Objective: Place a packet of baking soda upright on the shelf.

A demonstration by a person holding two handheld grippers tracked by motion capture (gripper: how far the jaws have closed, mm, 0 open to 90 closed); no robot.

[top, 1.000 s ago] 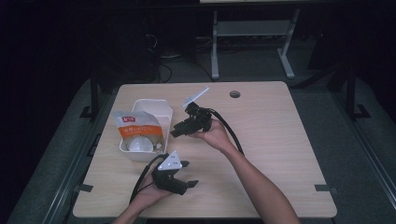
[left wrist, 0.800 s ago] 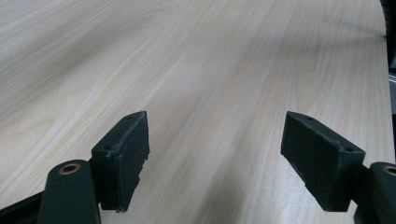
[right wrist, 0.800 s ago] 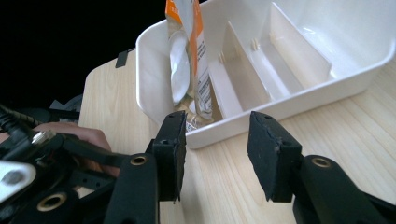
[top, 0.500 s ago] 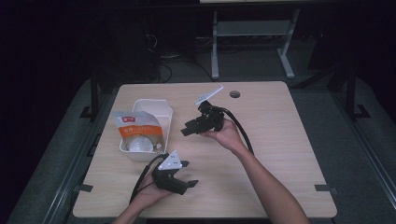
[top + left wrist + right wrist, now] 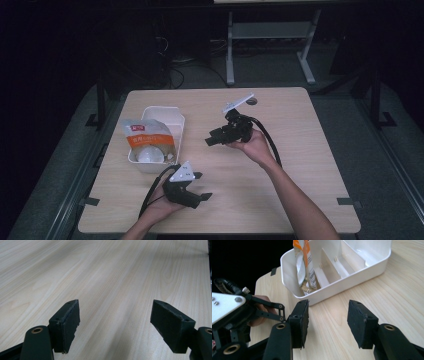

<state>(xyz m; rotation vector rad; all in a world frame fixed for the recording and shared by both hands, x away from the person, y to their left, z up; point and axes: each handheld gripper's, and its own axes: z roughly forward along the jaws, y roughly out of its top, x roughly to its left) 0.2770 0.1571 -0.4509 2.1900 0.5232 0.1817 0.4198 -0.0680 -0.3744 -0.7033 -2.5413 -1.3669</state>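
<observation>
The right gripper (image 5: 216, 138) is held above the table with nothing between its black jaws; they have just been opening and stand apart, released, their blocky matte pads (image 5: 361, 321) rough at the edges and bare wood showing in the gap. Just ahead of those fingertips sits the white plastic bin (image 5: 372, 263), smooth and glossy, rectangular with rounded corners and thin inner dividers; the orange-and-white pouch (image 5: 305, 265), a crinkled foil-like bag, stands slumped in the compartment nearest the jaws' left side. Beside the right jaws, farther off, is the left gripper (image 5: 199, 186) with its grey three-cornered plate, gripped in a hand low over the near part of the table; its jaws are spread wide and empty, the chunky dark pads (image 5: 67, 322) touching nothing, pale board stretching out ahead of them. The table (image 5: 300, 165) is a light wood-grain laminate, flat and matte with fine streaks, rounded corners and a small round hole near its far edge. Around it lies grey floor, with a white metal frame standing beyond in a dark room
</observation>
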